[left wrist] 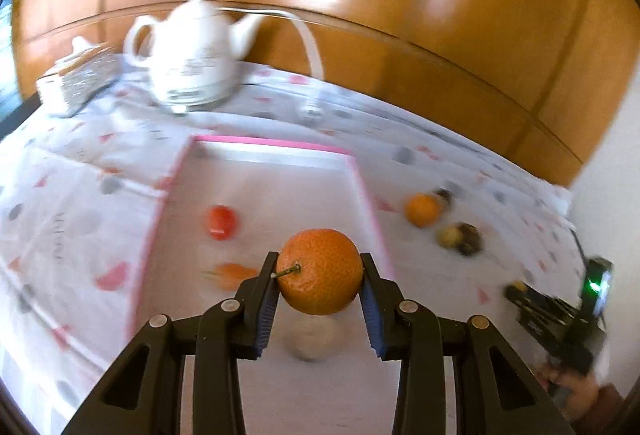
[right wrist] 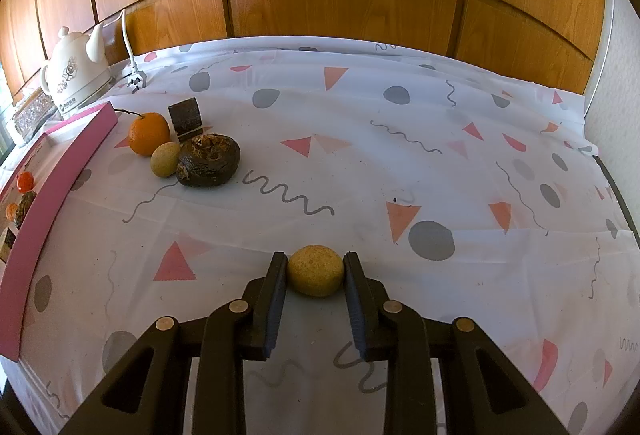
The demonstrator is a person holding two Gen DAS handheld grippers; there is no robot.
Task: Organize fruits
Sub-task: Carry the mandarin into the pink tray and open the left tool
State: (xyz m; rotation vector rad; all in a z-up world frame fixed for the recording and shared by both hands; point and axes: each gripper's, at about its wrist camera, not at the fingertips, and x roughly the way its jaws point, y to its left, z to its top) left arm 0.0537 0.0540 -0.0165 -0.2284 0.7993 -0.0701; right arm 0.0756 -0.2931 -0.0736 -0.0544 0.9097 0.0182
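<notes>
The left tongs [left wrist: 319,271] are closed on an orange [left wrist: 319,271], blue pads pressing its two sides, the stem pointing toward the left pad. In the left wrist view the fruit hangs at lower centre, over the white floor of a pink-rimmed tray [left wrist: 362,187]. The background is smeared there, so the hand looks to be mid-swing.

The right tongs [right wrist: 315,269] are nearly closed, clamped on a small tan round fruit [right wrist: 315,270] at lower centre of the right wrist view, low over the patterned cloth on the table [right wrist: 400,139]; whether the fruit touches the cloth I cannot tell.

The step in hand, as I judge it, is setting the orange down inside the tray. To do it well:

- Bring it low over bare tray floor before letting go (a round fruit dropped from height will roll).
- Steer clear of the red fruit [left wrist: 221,221] at centre left, the small orange piece [left wrist: 234,275] beside the left pad, and the pale blurred fruit [left wrist: 310,343] directly under the tongs.
- Open slowly, so neither pad drags the fruit sideways toward the rim.

Outside the tray, a second orange [right wrist: 149,133], a smaller tan fruit [right wrist: 165,159], a dark brown lump [right wrist: 209,161] and a dark block [right wrist: 185,119] wait at upper left of the right wrist view, near a white teapot [right wrist: 76,73].
</notes>
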